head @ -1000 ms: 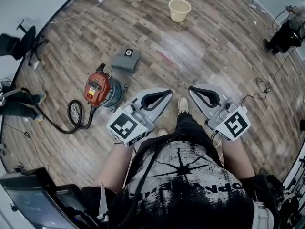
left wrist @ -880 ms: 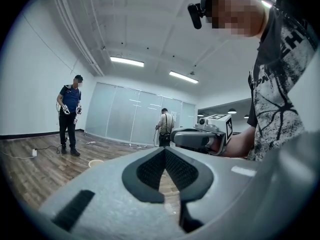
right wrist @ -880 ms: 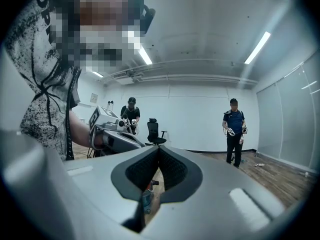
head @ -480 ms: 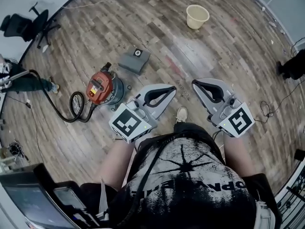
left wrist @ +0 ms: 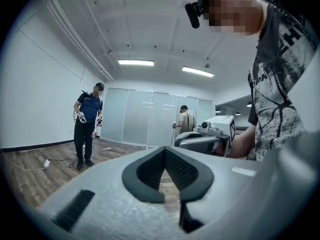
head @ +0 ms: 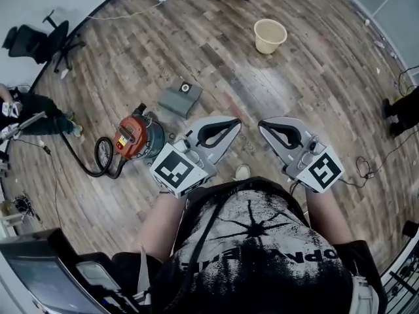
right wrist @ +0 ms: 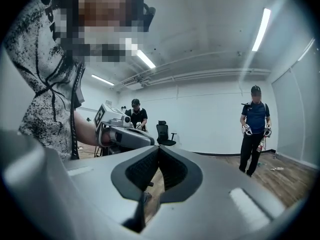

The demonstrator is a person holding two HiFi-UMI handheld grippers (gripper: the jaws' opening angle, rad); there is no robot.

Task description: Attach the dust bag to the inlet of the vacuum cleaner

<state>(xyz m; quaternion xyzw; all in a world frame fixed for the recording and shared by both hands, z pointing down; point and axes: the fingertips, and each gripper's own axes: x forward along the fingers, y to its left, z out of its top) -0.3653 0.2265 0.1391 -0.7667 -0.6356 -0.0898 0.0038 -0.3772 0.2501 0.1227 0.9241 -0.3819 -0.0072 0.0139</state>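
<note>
Vacuum cleaner (head: pixel 134 136) edge behind left gripper (head: pixel 234 122) — inlet too small to tell.

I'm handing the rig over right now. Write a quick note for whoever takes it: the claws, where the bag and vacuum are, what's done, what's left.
Left claw: shut, empty.
Right claw: shut, empty.
Vacuum cleaner stands on the floor, left of the left claw in the head view. The dust bag lies flat just beyond it, not touching.
Done: nothing yet.
Left: pick up the bag and fit it to the inlet, which I can't make out from here.
</note>
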